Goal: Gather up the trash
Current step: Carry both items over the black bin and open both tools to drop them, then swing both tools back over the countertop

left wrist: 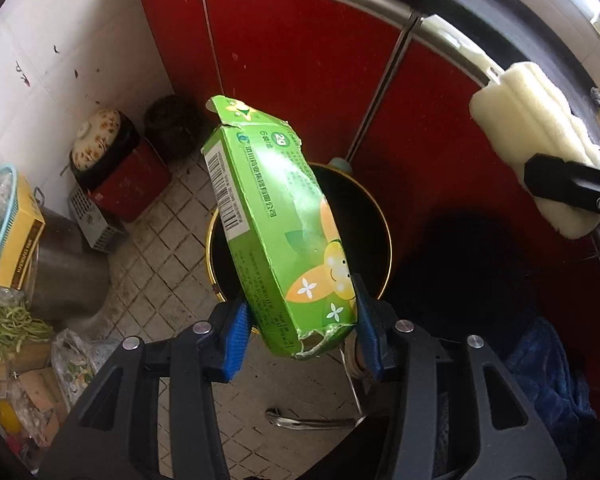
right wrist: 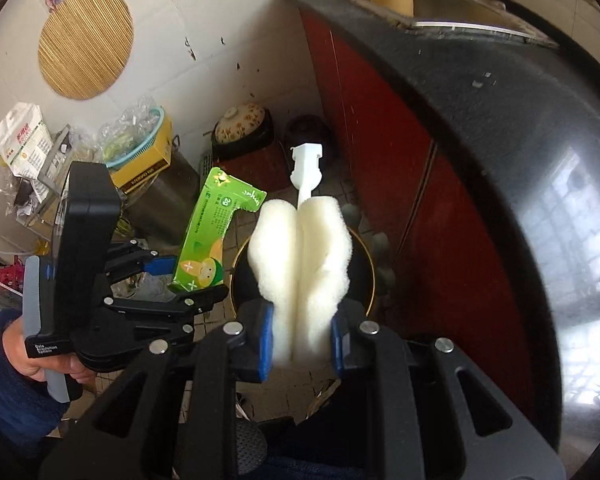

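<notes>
My left claw (left wrist: pixel 300 332) is clamped on a torn green carton (left wrist: pixel 276 220), which hangs over the black bin (left wrist: pixel 376 216) on the tiled floor (left wrist: pixel 172 216). My right claw (right wrist: pixel 300 340) is squeezed on a white sponge brush (right wrist: pixel 300 248), above the same bin by the red cabinet (left wrist: pixel 292 52).

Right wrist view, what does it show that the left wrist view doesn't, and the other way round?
Only the right wrist view shows the round bamboo mat on the wall, the sink in the countertop, and the person's hand gripping the left gripper's handle.

Only the left wrist view shows the barcode on the green box and the green beans on the floor.

Both show the green box in the left gripper, the white sponge brush in the right gripper, and the black bin below.
</notes>
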A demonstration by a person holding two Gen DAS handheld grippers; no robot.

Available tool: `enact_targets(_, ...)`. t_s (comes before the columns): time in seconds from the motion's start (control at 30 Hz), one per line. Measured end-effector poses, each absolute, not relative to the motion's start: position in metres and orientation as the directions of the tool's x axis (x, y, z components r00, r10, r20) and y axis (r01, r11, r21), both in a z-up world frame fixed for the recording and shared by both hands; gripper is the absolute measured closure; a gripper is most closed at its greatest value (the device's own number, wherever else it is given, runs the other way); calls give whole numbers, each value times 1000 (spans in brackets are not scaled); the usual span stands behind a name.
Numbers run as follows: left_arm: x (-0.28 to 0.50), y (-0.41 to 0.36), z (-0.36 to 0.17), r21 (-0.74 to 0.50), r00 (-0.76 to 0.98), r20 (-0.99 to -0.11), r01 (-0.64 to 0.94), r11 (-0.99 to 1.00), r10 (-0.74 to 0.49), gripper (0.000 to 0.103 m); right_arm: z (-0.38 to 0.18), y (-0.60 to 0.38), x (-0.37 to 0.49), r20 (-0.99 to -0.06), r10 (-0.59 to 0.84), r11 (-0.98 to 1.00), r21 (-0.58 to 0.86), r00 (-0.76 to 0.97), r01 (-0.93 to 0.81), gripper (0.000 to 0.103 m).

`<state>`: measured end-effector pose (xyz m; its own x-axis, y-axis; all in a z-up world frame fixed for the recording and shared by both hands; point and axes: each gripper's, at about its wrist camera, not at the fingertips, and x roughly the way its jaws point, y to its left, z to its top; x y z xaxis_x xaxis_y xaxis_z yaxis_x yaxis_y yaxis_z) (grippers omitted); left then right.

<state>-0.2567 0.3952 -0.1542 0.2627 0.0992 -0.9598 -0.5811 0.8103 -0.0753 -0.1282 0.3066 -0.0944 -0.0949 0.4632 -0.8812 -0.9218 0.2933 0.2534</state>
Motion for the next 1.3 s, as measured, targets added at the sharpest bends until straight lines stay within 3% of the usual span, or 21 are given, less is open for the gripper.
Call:
enact_targets(0.23,-247,397,-206,-93,238,-970,-576,812,58,57,-156,338,-121,-922,371,331,243,-112,-912,79)
enact_targets(0.3,-244,399,-211,-84,240,-968,-575,814,69,56,-164,345,-122,-923,368,334,244,-112,-910,75)
enact_targets(0.33,-243,400,-213,-69,239,-967,-568,820,83,56,-166,350,-123,-924,367,331,240,-110,-912,68)
enact_targets(0.37,-242,398,-214,-61,239,-966,-568,820,94,51,-169,355,-123,-924,366,331,240,-110,-913,55)
enact_targets(0.4,-242,399,-214,-57,241,-965,-574,817,102,37,-170,356,-121,-923,369,332,240,-108,-912,50)
enact_targets(0.47,-243,402,-214,-63,251,-962,-585,808,107,23,-168,354,-122,-921,378,341,233,-94,-911,42)
enact_targets(0.6,-246,405,-212,-32,242,-960,-594,804,141,18,-157,352,-122,-916,393,343,227,-81,-912,37)
enact_targets(0.8,-243,389,-148,-14,326,-915,-613,790,236,13,-83,309,-129,-866,500,336,181,12,-924,25)
enact_targets(1.0,-191,337,-54,-3,493,-819,-516,856,294,9,6,208,-87,-768,558,552,63,313,-831,15)
enact_targets(1.13,-118,272,-14,-45,602,-778,-340,939,181,9,32,117,-41,-735,426,765,-18,528,-643,15)
enact_targets(1.3,-27,177,-1,-121,636,-771,-104,987,-28,9,39,-10,9,-722,202,927,-77,661,-368,15)
